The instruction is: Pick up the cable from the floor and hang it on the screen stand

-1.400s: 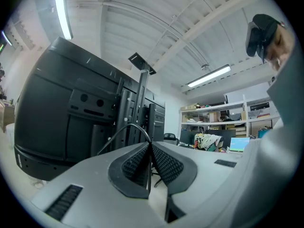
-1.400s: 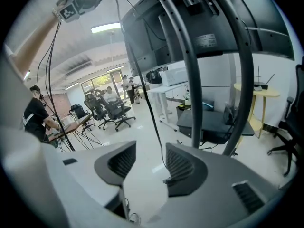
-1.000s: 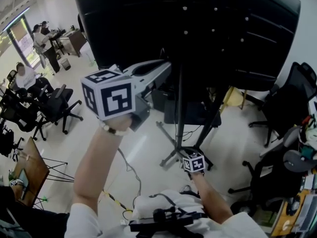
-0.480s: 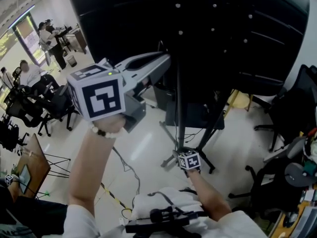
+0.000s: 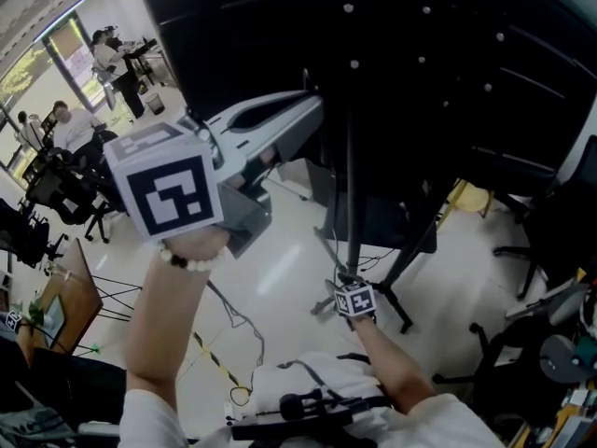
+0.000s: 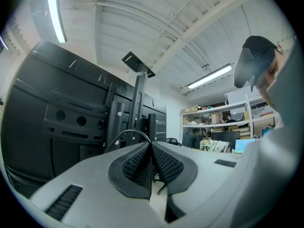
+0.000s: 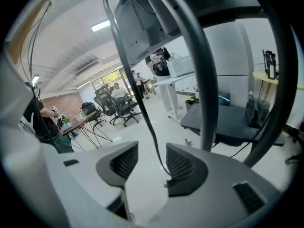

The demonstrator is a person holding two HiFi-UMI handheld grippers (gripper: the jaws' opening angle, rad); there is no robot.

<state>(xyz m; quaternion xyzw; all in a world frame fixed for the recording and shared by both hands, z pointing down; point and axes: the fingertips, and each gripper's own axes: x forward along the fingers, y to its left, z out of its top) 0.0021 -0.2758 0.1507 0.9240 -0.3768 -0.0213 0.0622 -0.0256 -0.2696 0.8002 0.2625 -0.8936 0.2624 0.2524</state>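
My left gripper [image 5: 308, 112] is raised high against the back of the big black screen [image 5: 438, 54], and it is shut on the thin black cable [image 6: 127, 132]. The cable arches out in a small loop from the pressed pads [image 6: 164, 163], in front of the stand's upright bars [image 6: 137, 103]. Far below, my right gripper [image 5: 349, 278] hangs beside the stand's pole [image 5: 352, 203], close to its floor legs. In the right gripper view the cable [image 7: 142, 103] runs down between the right gripper [image 7: 152, 152] jaws, which are closing; it lies close to the right-hand pad [image 7: 183, 167] and is not pinched.
The stand's legs [image 5: 392, 306] spread over the pale floor, with more cables [image 5: 244, 329] lying there. Black office chairs [image 5: 75, 194] and people at desks [image 5: 56, 124] fill the far left. A wooden table [image 5: 65, 297] is at lower left, another chair [image 5: 550, 241] at right.
The left gripper's marker cube has drifted left and closer in the head view, still up at the screen's back. The right gripper stays low by the pole.
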